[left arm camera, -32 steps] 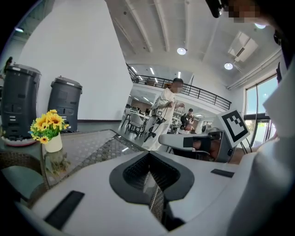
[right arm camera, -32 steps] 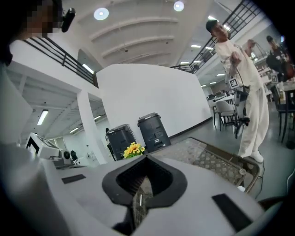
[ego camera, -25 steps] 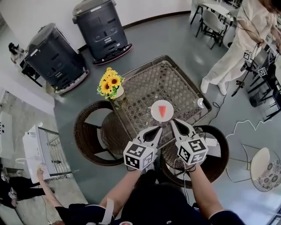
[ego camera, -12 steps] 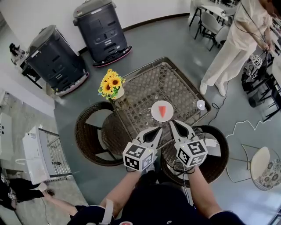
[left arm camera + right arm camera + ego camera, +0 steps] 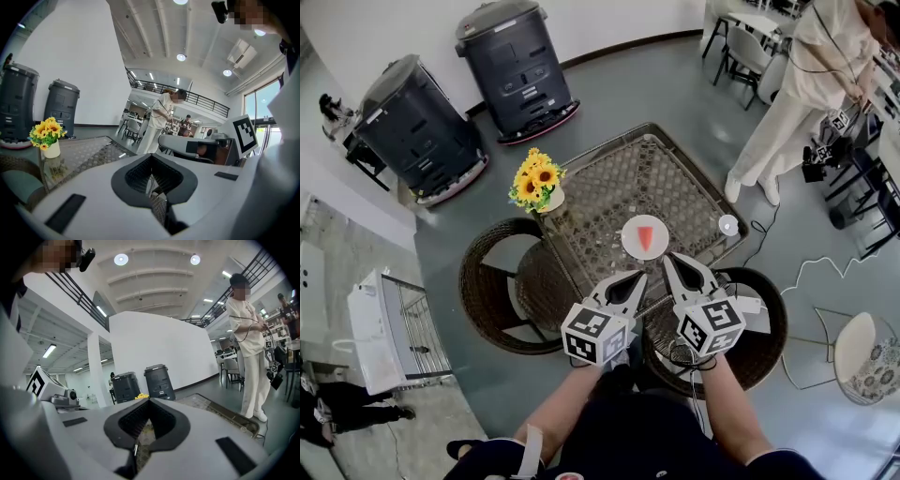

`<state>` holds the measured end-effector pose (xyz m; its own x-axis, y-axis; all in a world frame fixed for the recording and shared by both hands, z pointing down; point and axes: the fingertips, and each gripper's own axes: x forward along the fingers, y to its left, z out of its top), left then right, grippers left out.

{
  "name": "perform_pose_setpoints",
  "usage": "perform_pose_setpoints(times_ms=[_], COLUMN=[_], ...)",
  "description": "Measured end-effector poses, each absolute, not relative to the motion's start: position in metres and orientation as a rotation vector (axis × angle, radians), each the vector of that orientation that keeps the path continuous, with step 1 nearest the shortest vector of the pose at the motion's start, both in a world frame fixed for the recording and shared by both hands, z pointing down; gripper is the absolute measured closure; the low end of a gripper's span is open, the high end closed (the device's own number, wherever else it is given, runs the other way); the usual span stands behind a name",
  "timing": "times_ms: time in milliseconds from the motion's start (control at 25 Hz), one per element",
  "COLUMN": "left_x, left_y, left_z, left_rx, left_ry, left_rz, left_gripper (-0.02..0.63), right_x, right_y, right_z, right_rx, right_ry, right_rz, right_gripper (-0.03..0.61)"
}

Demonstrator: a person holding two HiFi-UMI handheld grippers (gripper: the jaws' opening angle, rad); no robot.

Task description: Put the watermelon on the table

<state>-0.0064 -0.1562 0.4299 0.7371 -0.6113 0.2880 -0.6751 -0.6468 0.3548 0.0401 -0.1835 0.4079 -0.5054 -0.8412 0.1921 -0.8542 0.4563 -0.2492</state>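
A red watermelon slice (image 5: 645,236) lies on a small white plate (image 5: 630,246) on the glass-topped wicker table (image 5: 675,178). My left gripper (image 5: 636,277) and my right gripper (image 5: 668,260) hover side by side just short of the plate, at the table's near edge. Both are shut and hold nothing. In the left gripper view the jaws meet with only the table and room behind them, and the right gripper's body (image 5: 197,147) shows beside it. In the right gripper view the jaws are likewise closed, and the watermelon is hidden behind them.
A pot of yellow flowers (image 5: 535,180) stands on the table's left corner. Two round wicker chairs (image 5: 502,281) (image 5: 750,337) flank me. Two dark service robots (image 5: 517,61) stand beyond the table. A person in white (image 5: 806,94) stands at the right, with a small round disc (image 5: 728,224) near the table's right edge.
Both grippers have stayed nearly in place at the table's near edge. The person in white at the right has shifted posture.
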Motion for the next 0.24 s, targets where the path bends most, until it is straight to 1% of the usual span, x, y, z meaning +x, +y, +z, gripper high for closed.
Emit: perform_pose_setpoints(times_ms=[240], left_x=[-0.0063], left_y=[-0.1556], left_z=[0.4302], left_rx=[2.495], left_ry=[-0.981], left_rz=[0.19], left_gripper=[0.609], right_x=[0.0387], right_y=[-0.1832], right_z=[0.4056], right_rx=[1.531], right_ry=[-2.651], right_rz=[0.467], right_gripper=[0.574])
